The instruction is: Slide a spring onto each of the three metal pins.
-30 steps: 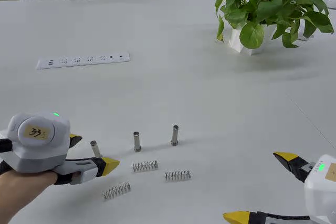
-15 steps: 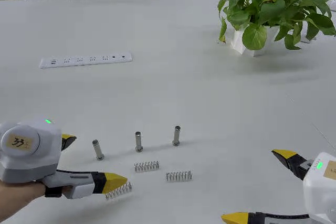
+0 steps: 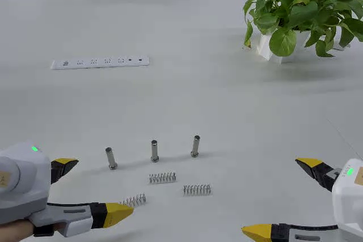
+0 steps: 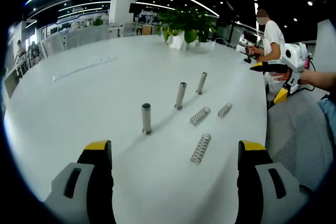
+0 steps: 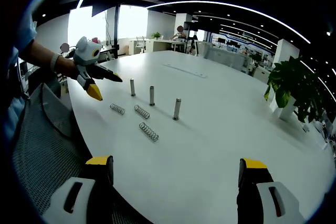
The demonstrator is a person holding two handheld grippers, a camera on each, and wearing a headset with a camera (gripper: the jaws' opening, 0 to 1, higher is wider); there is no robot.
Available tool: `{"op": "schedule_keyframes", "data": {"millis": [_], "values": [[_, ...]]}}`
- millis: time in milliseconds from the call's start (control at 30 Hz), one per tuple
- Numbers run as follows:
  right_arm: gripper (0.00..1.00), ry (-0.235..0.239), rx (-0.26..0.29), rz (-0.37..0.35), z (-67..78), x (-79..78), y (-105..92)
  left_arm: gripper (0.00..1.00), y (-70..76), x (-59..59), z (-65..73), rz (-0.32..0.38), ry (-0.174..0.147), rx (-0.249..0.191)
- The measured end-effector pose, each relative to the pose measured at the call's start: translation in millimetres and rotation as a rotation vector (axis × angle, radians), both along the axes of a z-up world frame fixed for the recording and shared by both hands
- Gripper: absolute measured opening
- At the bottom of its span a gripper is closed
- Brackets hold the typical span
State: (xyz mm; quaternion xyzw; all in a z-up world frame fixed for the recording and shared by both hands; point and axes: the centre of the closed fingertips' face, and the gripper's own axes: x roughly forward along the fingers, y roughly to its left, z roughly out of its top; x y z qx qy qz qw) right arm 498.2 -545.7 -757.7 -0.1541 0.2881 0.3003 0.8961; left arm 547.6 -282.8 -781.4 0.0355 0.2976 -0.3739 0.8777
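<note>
Three steel pins stand upright in a row on the white table: left pin (image 3: 110,158), middle pin (image 3: 154,150), right pin (image 3: 195,145). Three springs lie loose in front of them: near-left spring (image 3: 136,200), middle spring (image 3: 163,178), right spring (image 3: 197,189). My left gripper (image 3: 93,188) is open at the near left, and its lower tip lies just left of the near-left spring (image 4: 201,148). My right gripper (image 3: 281,198) is open at the near right, well apart from the springs (image 5: 148,131) and the pins (image 5: 151,95). Nothing sits between either pair of jaws.
A white power strip (image 3: 100,62) lies far left on the table. A potted green plant (image 3: 306,9) stands at the far right. The table's near edge runs just below both grippers. A person (image 4: 273,30) stands beyond the table in the left gripper view.
My left gripper has drawn back from around the left pin toward the near edge, ending beside the near-left spring. The head camera shifted a little. The right gripper held still.
</note>
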Motion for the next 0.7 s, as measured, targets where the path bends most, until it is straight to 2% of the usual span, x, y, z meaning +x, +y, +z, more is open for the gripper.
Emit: {"op": "schedule_keyframes", "data": {"millis": [100, 200, 267, 367, 700], "values": [[0.99, 0.001, 0.002, 0.003, -0.5, 0.0, 1.0, 0.99, 3.4, -2.7, 1.6, 0.01, -0.005, -0.008], [0.99, 0.004, -0.001, 0.007, -1.6, -0.6, 1.4, 0.93, 4.9, -5.2, 3.6, 0.009, -0.021, -0.02], [0.99, 0.007, 0.0, 0.008, -2.1, -1.0, 1.5, 0.93, 3.6, -7.5, 4.2, 0.007, -0.025, -0.029], [0.99, 0.013, -0.008, 0.012, -4.0, -1.6, 0.8, 0.9, 1.8, -10.8, 3.1, -0.016, -0.047, -0.011], [0.99, 0.025, -0.02, 0.02, -5.6, -2.4, 1.7, 0.73, -2.8, -14.8, -8.6, -0.059, -0.066, 0.01]]}}
